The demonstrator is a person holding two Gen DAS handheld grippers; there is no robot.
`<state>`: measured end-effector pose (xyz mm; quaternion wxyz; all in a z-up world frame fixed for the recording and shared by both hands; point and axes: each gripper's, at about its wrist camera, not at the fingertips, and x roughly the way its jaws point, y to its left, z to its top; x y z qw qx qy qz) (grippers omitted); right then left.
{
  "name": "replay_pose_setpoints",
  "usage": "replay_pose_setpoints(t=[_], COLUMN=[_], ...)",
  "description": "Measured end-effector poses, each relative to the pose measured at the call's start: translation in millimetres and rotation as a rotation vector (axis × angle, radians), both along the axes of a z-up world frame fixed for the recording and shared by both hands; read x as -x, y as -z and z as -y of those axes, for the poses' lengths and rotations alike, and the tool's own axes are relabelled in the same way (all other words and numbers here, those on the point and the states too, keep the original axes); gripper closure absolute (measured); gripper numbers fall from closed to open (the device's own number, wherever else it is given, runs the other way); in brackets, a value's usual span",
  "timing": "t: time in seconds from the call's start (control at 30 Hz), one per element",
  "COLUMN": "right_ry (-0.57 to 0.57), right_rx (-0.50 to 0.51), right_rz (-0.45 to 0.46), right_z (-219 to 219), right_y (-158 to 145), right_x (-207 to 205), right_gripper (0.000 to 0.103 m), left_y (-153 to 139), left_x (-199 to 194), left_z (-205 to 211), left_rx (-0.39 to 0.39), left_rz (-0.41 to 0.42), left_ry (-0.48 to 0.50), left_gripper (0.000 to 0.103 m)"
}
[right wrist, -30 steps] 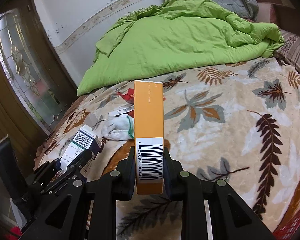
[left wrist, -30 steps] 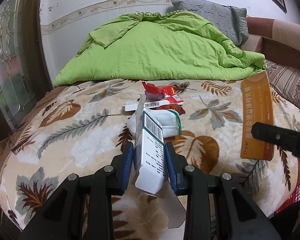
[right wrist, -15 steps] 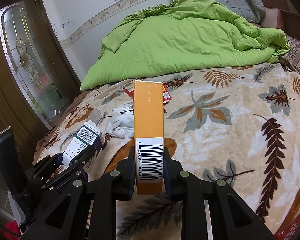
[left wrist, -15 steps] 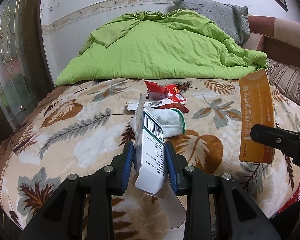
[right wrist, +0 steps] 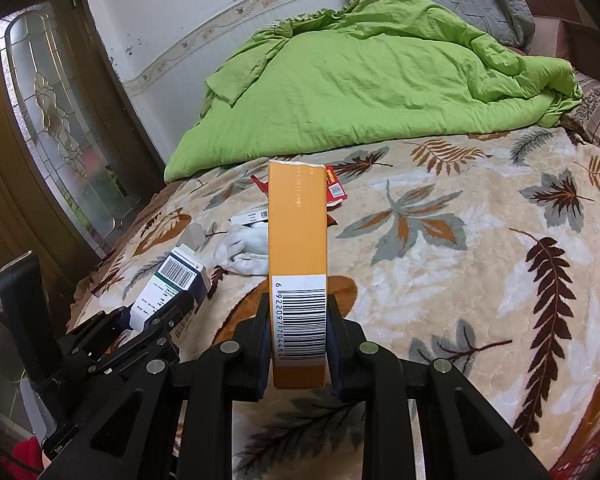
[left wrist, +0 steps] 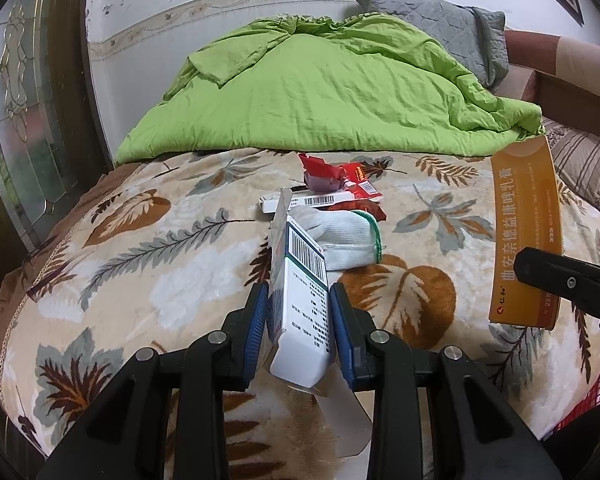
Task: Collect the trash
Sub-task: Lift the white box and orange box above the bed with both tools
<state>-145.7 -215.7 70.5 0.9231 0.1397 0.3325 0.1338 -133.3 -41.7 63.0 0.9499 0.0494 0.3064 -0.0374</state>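
From where I sit, the bed (left wrist: 148, 264) with its plush leaf-patterned cream and brown blanket fills both views, and the crumpled lime-green duvet (left wrist: 320, 92) is bunched at the far side against the wall, which leaves the near half free for the litter I am after. I hold the tall orange cardboard box (right wrist: 298, 264) upright in my right hand-held gripper (right wrist: 298, 344), jaws pinching its lower end at the barcode so it stands clear of the blanket; I judge that keeps it ready to drop into a bin. A bit of red mesh (left wrist: 596, 380) at the right edge of the left view may be that bin, though I cannot be sure. My left hand-held gripper (left wrist: 300, 328) is clamped on the white and dark-green carton (left wrist: 304, 304), tilted, blue pads pressing its sides, an open flap hanging below. Uncollected, beyond that carton and well apart from both tools, lie the white knitted glove with green cuff (left wrist: 340, 240), a slim white box with a barcode (left wrist: 308, 201) and, farthest, the red crinkled wrappers (left wrist: 340, 178), all resting on the blanket near the duvet's edge.
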Motion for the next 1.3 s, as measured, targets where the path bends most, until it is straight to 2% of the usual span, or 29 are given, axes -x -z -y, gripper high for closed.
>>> replay_pose_setpoints(t=[1.3], right_ry=[-0.018], right_rx=[-0.006], right_rz=[0.002], right_z=[-8], right_y=[1], right_x=[-3], right_gripper=[0.078], left_y=[1], left_x=[-1], left_z=[-13], left_rx=[-0.002], left_rz=[0.001], left_ry=[-0.036], left_gripper=[0.072])
